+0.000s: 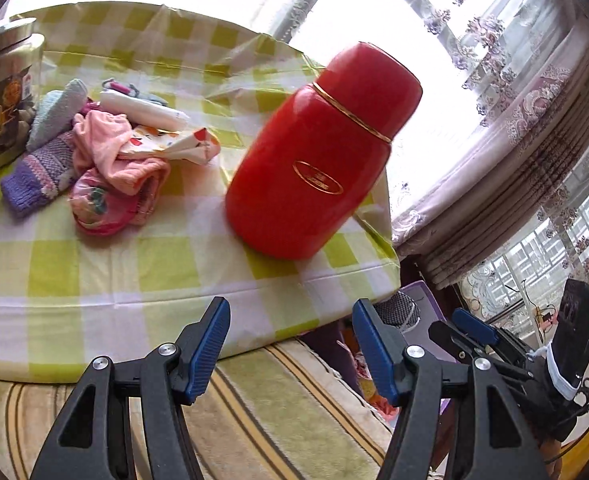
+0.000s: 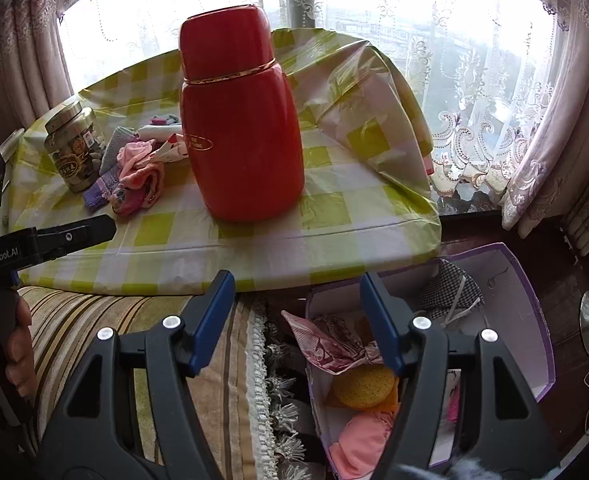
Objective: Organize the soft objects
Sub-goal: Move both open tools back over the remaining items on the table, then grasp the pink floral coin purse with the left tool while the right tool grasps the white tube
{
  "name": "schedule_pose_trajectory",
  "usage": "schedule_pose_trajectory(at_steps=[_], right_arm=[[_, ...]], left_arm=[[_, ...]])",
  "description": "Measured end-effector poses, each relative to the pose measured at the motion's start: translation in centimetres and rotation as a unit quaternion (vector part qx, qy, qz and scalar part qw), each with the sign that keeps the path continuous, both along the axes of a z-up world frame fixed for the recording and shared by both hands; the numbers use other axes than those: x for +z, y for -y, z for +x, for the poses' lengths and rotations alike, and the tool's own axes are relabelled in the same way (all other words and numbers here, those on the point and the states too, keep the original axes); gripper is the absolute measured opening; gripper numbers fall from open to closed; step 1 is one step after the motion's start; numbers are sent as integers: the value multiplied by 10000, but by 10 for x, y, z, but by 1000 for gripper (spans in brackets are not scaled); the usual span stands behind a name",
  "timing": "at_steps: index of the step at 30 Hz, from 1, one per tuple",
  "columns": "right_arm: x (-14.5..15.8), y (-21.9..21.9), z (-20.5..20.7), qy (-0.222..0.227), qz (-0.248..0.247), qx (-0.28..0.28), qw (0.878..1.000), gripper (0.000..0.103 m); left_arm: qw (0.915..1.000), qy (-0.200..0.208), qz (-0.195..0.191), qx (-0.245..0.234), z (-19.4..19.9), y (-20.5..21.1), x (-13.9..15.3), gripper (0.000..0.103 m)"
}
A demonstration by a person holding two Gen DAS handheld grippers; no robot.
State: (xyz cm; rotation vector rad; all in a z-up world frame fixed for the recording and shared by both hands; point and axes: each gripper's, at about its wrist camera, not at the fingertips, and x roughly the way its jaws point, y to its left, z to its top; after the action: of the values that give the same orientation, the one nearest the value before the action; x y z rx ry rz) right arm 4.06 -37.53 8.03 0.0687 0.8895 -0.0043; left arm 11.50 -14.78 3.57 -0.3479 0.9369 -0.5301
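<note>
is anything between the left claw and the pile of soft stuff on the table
Nothing visible blocks it. The left claw is open at the table edge; the pile of soft things lies ahead to its left, and the red flask stands off to the right.

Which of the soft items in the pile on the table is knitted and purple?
The purple sock at the pile's near left edge, by the jar. It is coarse-knit with a pale band; its neighbours are a pink cloth and a grey-blue sock.
</note>
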Motion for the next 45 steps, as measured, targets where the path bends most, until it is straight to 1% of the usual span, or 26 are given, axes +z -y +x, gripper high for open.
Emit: schedule_pose_trajectory(at_steps=[8,12,16,20,21,23,28,32,36,39,42,43,44,45], right_arm=[[-9,-37,15,-137,20,462,9988,68],[-12,-50,22,-180,32,644,9978,69],[-13,-62,28,-206,31,806,9965,69],[-15,-70,35,-228,55,910,9956,69],[-15,-72,36,-234,62,936,9953,69],[-16,-77,39,-241,69,991,9948,69],[-18,-90,48,-275,95,1126,9932,69],[-18,-100,55,-274,124,1240,9918,69],[-17,-110,63,-245,129,1338,9906,69],[-14,-119,69,-197,127,1447,9892,69],[-9,-130,77,-130,117,1548,9878,70],[-8,-133,81,-113,127,1578,9873,71],[-6,-137,84,-95,132,1611,9868,72],[-5,-141,88,-72,138,1660,9860,72]], left_arm=[[9985,-61,207,501,19,-54,-10,65],[9976,-74,360,595,30,-72,-13,65],[9964,-77,578,617,45,-78,-17,65],[9948,-111,832,580,64,-78,-22,66],[9941,-115,905,587,69,-78,-24,67],[9927,-142,1037,595,79,-78,-29,74],[9889,-270,1330,601,101,-74,-45,75],[9867,-338,1507,504,113,-67,-56,75],[9841,-268,1708,395,123,-58,-63,77],[9801,-223,1941,348,131,-51,-68,78],[9796,-197,1981,288,137,-51,-73,78],[9793,-198,1992,292,139,-51,-75,77],[9799,-192,1961,295,140,-52,-77,73],[9808,-198,1918,282,140,-53,-78,73]])
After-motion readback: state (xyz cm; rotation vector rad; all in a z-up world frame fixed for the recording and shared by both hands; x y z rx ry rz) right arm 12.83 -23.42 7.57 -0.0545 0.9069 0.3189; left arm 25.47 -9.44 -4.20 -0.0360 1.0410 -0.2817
